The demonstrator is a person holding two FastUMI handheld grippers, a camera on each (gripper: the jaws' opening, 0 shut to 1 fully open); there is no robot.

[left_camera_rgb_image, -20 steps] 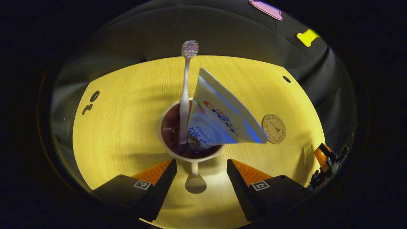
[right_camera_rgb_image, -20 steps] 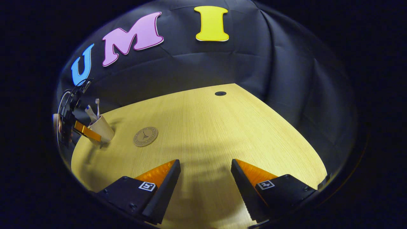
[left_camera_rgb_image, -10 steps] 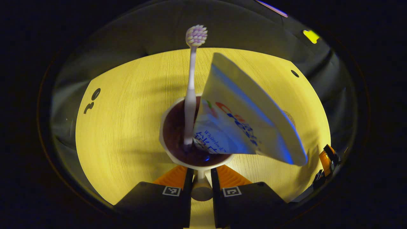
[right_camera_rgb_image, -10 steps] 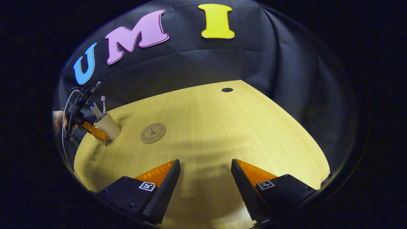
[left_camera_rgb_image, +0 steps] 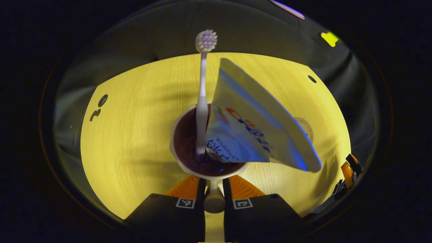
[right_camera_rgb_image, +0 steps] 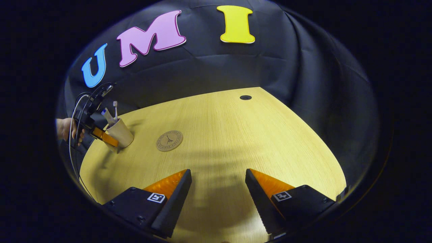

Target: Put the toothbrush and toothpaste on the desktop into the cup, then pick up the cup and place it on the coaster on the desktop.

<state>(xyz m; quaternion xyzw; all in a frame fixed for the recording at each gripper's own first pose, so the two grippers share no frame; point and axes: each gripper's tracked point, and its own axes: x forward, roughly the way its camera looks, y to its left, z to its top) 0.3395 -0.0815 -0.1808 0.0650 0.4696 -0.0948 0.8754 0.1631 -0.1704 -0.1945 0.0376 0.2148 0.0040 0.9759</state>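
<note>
left gripper (left_camera_rgb_image: 213, 189) clamped on cup handle (left_camera_rgb_image: 213, 199), both fingers pressing its sides. cup (left_camera_rgb_image: 175, 148) upright, toothbrush (left_camera_rgb_image: 202, 101) standing in it bristles up, toothpaste (left_camera_rgb_image: 256, 135) tube leaning out over rim toward coaster (left_camera_rgb_image: 306, 126). whether cup base touches desktop (left_camera_rgb_image: 128, 135): cannot tell. right gripper view: right gripper (right_camera_rgb_image: 218, 189) fingers spread wide, nothing between, above bare wood. cup (right_camera_rgb_image: 122, 134) at far left edge, near coaster (right_camera_rgb_image: 169, 140) but apart from it. hand (right_camera_rgb_image: 64, 129) behind left gripper (right_camera_rgb_image: 101, 134).

Beige cup (left_camera_rgb_image: 176, 135), white/blue toothpaste (left_camera_rgb_image: 256, 135), tan coaster (right_camera_rgb_image: 169, 140) w/ dark print
</note>
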